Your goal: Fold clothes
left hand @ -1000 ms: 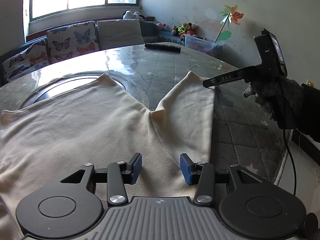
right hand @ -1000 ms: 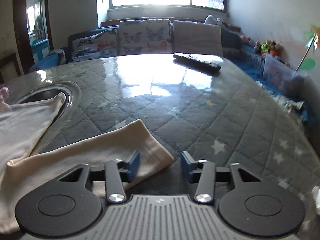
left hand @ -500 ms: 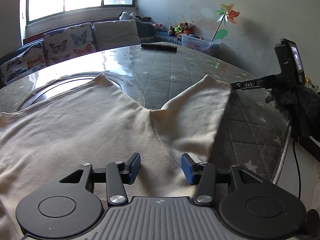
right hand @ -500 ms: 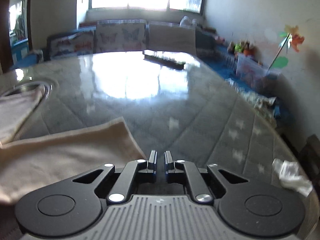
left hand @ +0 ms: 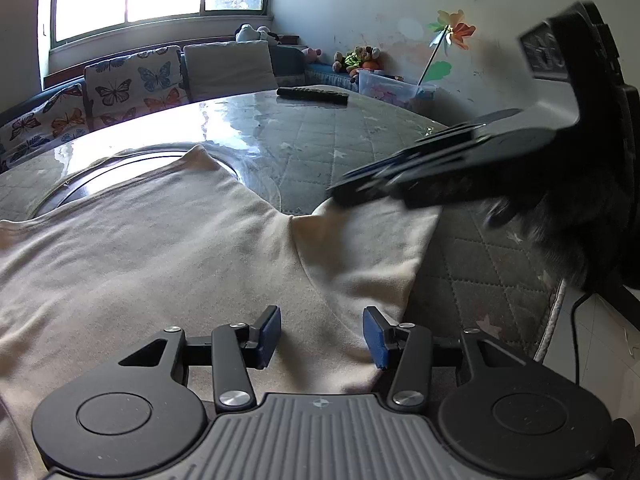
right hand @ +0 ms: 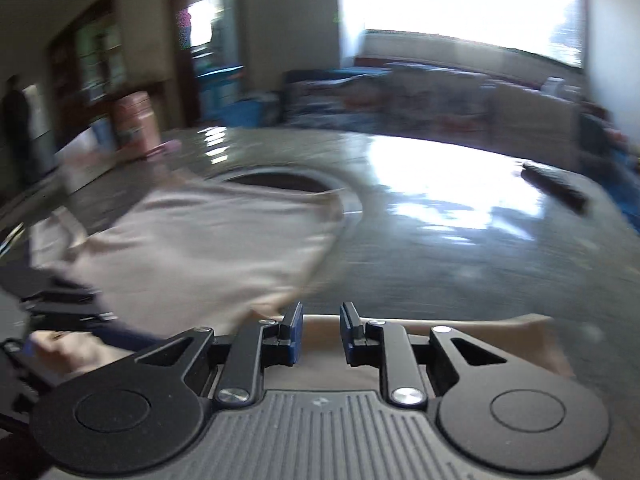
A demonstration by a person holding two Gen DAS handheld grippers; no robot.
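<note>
Cream shirt point(left hand: 168, 256) flat on table point(left hand: 320, 140). Left gripper point(left hand: 320, 336) jaws released above shirt; right gripper point(right hand: 320, 334) jaws opening, nothing between, above sleeve.

Cream shirt point(left hand: 168, 248) spread flat on table, right sleeve angled outward.

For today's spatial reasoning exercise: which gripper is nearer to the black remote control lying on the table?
Right. The right gripper reaches over the shirt's sleeve, farther up the table toward the remote control; the left gripper hovers over the shirt's near part.
</note>
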